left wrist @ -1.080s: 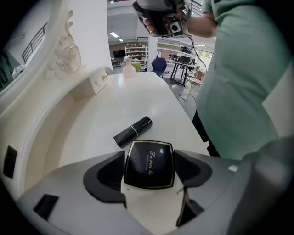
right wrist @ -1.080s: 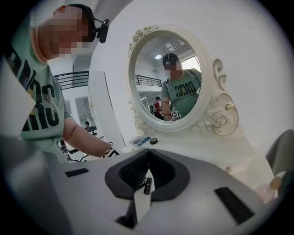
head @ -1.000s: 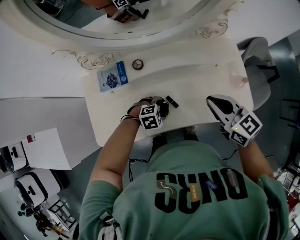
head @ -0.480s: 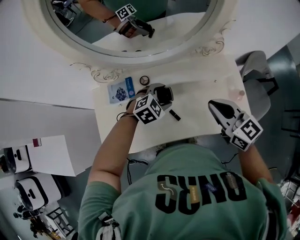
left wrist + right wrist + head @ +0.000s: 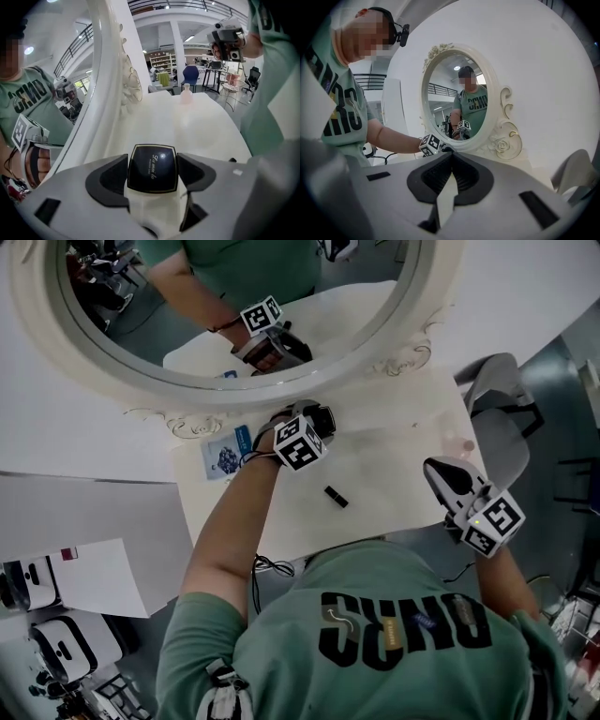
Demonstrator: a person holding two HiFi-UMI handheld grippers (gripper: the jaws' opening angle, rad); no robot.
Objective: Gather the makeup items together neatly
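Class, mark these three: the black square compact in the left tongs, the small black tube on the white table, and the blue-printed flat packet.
Black square compact (image 5: 153, 168), left gripper view, centre of lid.
Small black tube (image 5: 336, 496), head view, middle of body.
Blue-printed flat packet (image 5: 225, 456), head view, centre of its face.

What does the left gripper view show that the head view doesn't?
Only the left gripper view: the gold writing on the black compact, squeezed between the jaws of the left gripper. Only the head view: the blue packet by the mirror's base. Both: the white table, the mirror frame and the right gripper.
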